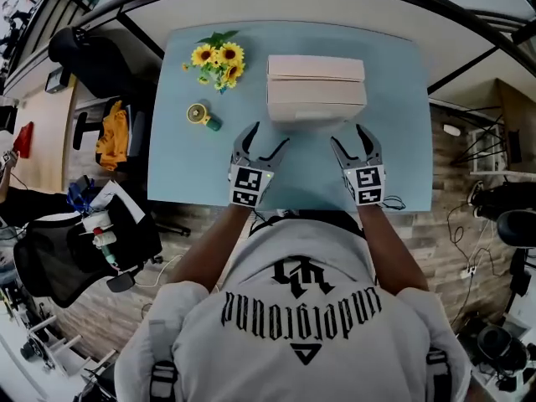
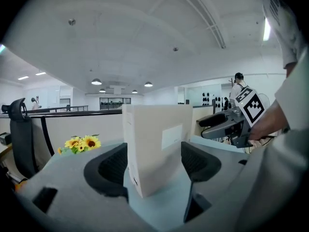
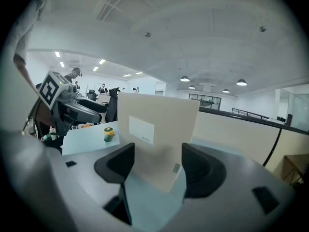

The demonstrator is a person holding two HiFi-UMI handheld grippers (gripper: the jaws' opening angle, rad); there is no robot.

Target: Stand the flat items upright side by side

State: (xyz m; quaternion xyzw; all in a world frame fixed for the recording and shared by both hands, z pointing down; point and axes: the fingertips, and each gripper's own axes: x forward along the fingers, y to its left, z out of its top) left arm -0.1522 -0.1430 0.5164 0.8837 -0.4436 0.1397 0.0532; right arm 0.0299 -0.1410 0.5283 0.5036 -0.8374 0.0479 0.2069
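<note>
Two flat beige boxes (image 1: 316,86) stand upright, pressed side by side, at the back middle of the light blue table (image 1: 184,166). My left gripper (image 1: 268,138) hovers just in front of their near left corner, jaws open. My right gripper (image 1: 348,138) sits at the near right corner, also open. In the left gripper view the box (image 2: 161,144) rises straight ahead of the left gripper (image 2: 154,163), a white label on its broad face, and the pads do not press on it. The right gripper view shows the box (image 3: 159,129) ahead of the right gripper (image 3: 157,163), likewise untouched.
A bunch of sunflowers (image 1: 219,59) lies at the table's back left. A small yellow and green round object (image 1: 201,115) sits in front of it. A black office chair (image 1: 75,241) with clutter stands left of the table. Cables and gear lie on the floor at the right.
</note>
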